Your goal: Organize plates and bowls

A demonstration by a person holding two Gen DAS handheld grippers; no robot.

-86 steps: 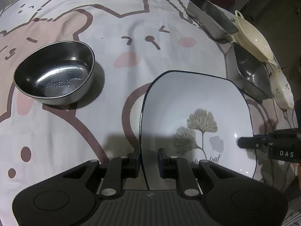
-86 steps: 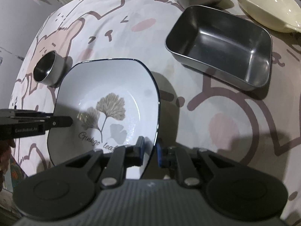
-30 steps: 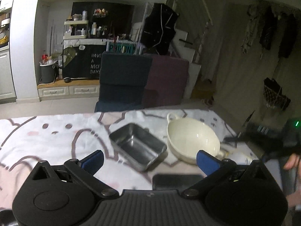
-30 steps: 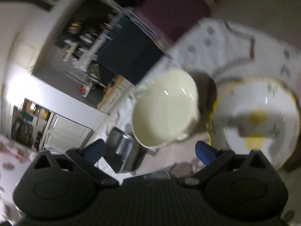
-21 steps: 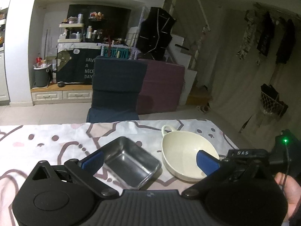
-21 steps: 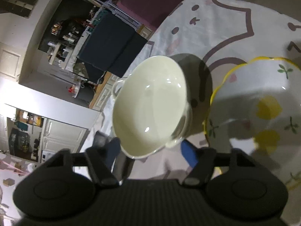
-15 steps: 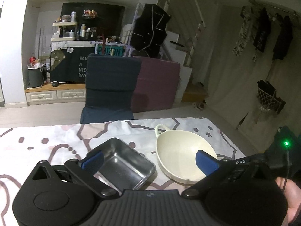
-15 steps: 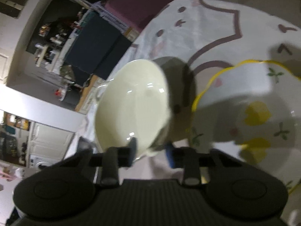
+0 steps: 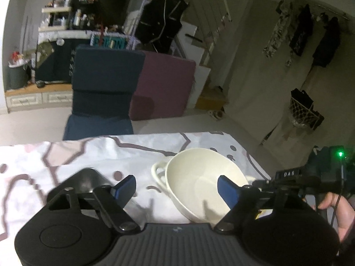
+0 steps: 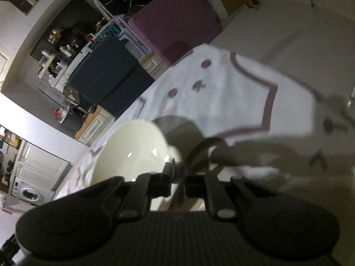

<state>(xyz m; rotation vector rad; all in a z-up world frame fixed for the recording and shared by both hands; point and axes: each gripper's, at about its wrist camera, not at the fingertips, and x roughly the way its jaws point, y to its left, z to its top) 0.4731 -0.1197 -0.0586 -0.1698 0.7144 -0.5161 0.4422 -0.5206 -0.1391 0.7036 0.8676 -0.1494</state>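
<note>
The cream bowl (image 10: 131,153) is pinched at its rim by the right gripper (image 10: 177,177), whose fingers are closed narrowly on the edge, and it is seen tilted above the patterned tablecloth (image 9: 137,150). The left gripper (image 9: 177,187) is held wide open and empty, just beside the bowl. With so thin a grip on a glossy rim, a slip is judged likely if the bowl is swung quickly; a chip could be caused against dishes below.

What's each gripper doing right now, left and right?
Left gripper: open, holding nothing.
Right gripper: shut on the cream bowl, pinching its rim.
</note>
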